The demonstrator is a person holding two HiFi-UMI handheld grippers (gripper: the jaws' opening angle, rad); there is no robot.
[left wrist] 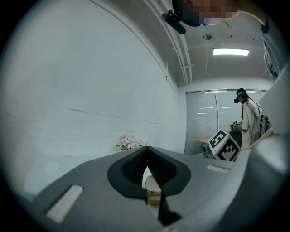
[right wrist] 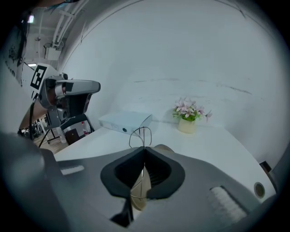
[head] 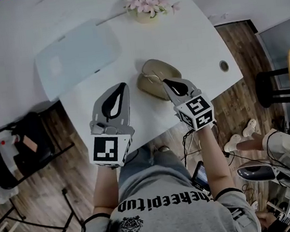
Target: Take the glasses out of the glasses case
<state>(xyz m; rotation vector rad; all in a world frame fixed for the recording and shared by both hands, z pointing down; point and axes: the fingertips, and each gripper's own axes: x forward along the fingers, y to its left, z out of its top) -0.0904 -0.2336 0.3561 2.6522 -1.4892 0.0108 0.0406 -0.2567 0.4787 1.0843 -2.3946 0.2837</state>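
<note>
An open tan glasses case [head: 154,80] lies on the white table [head: 188,39], just ahead of both grippers. My right gripper [head: 165,80] is over the case, shut on the thin wire-framed glasses [right wrist: 143,136], whose rim loops stick up past the closed tips [right wrist: 144,148]. The case [right wrist: 161,148] shows behind and under those jaws. My left gripper [head: 124,85] hovers a little left of the case, apart from it, shut with nothing held. In the left gripper view its tips [left wrist: 147,148] meet, and the tan case [left wrist: 152,186] shows through the gap below them.
A pale flat box [head: 77,55] lies at the table's back left. A pot of pink flowers [head: 147,5] stands at the far edge, and a cable hole [head: 224,66] is at the right. A black chair [head: 18,149] is left of the table; a person [head: 285,145] is at right.
</note>
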